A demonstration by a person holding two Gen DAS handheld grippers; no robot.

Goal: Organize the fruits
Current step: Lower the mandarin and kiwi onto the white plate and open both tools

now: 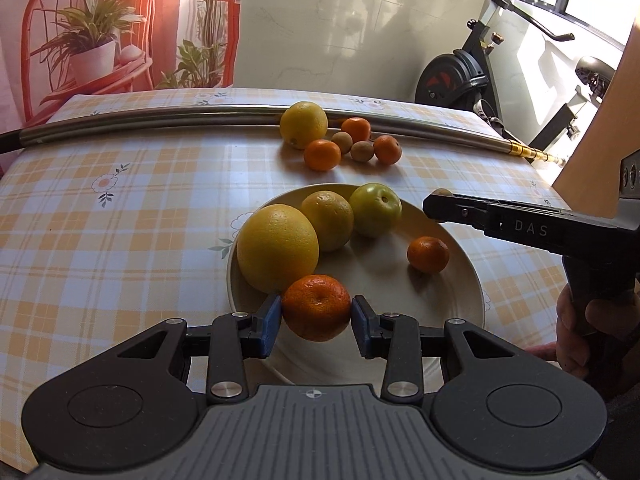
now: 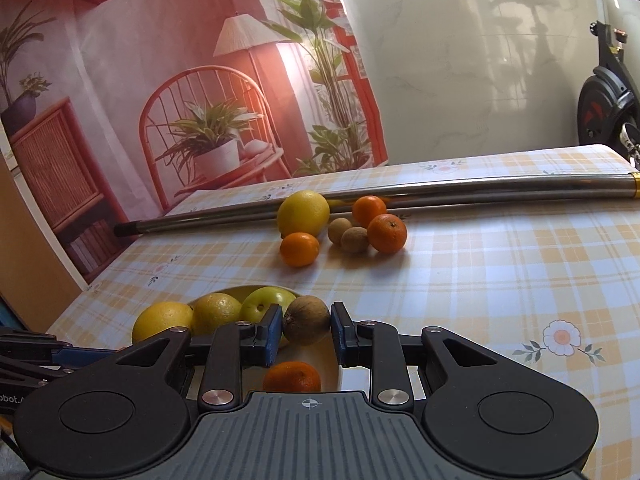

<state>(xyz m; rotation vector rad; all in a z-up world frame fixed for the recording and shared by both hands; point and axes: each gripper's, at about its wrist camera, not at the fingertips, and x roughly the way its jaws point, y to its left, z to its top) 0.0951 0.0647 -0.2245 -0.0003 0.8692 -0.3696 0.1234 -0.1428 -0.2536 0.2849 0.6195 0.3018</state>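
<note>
Both loading the plate (image 1: 452, 312) now: left gripper (image 1: 317, 316) clamps a mandarin (image 1: 317, 307), right gripper (image 2: 307, 330) pinches a kiwi (image 2: 307, 325). Next, probably lower and release.

Checked cloth (image 1: 120, 200) covers the surface. Metal pole (image 1: 160, 120) lies along its far side. Exercise bike (image 1: 480, 76) stands far right; printed backdrop (image 2: 160, 80) hangs far left.

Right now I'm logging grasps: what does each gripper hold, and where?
Left gripper clamps a mandarin across its sides over the plate; right gripper clamps a kiwi across its sides.
</note>
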